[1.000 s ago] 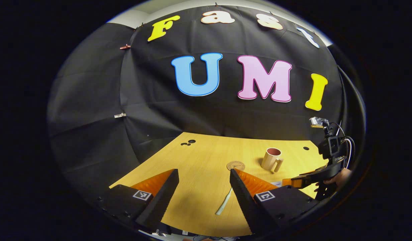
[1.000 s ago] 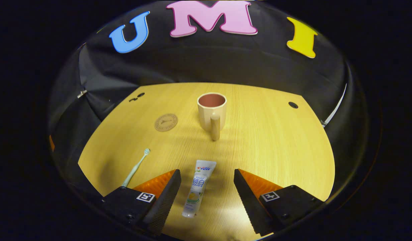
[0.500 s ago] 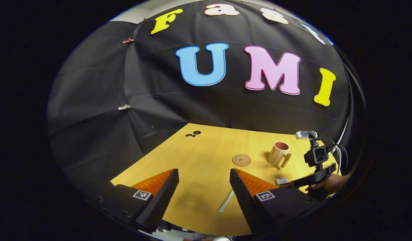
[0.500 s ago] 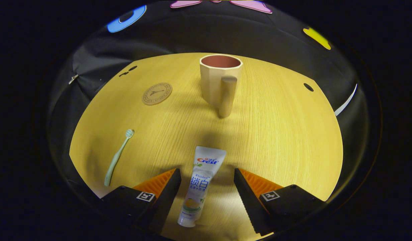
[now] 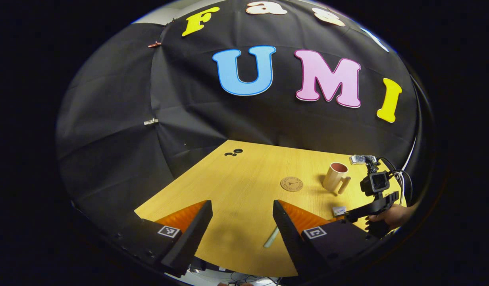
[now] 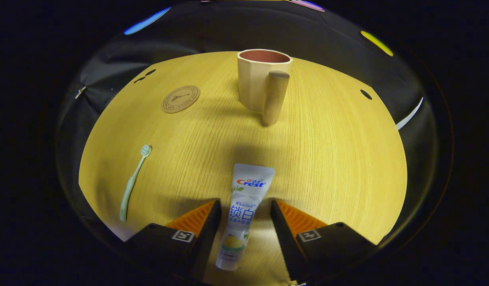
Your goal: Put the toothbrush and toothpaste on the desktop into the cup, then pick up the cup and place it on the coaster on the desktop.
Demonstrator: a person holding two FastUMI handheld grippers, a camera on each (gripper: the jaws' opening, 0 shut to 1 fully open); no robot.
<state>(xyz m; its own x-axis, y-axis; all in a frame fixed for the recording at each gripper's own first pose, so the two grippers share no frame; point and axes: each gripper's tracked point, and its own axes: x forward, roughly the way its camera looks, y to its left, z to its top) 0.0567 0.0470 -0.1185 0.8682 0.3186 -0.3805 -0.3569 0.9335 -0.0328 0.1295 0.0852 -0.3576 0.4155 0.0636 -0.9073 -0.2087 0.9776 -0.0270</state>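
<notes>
Your right claw (image 6: 244,222) straddles the toothpaste (image 6: 243,214) flat on the near bench (image 6: 328,159), jaws narrowed, not yet pressing; likely light, soft, slick, so pinch its mid-body gently.

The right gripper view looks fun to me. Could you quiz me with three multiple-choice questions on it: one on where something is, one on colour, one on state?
1. The toothpaste lies
A. inside the cup
B. between the right tool's fingers
C. on the coaster

2. The inside of the cup is
A. reddish brown
B. green
C. white

3. The toothbrush is
A. standing in the cup
B. held by a tool
C. lying flat on the desktop

Answers: 1 B, the right tool straddles the tube; 2 A, its rim shows that; 3 C, it lies alone near the coaster.
</notes>
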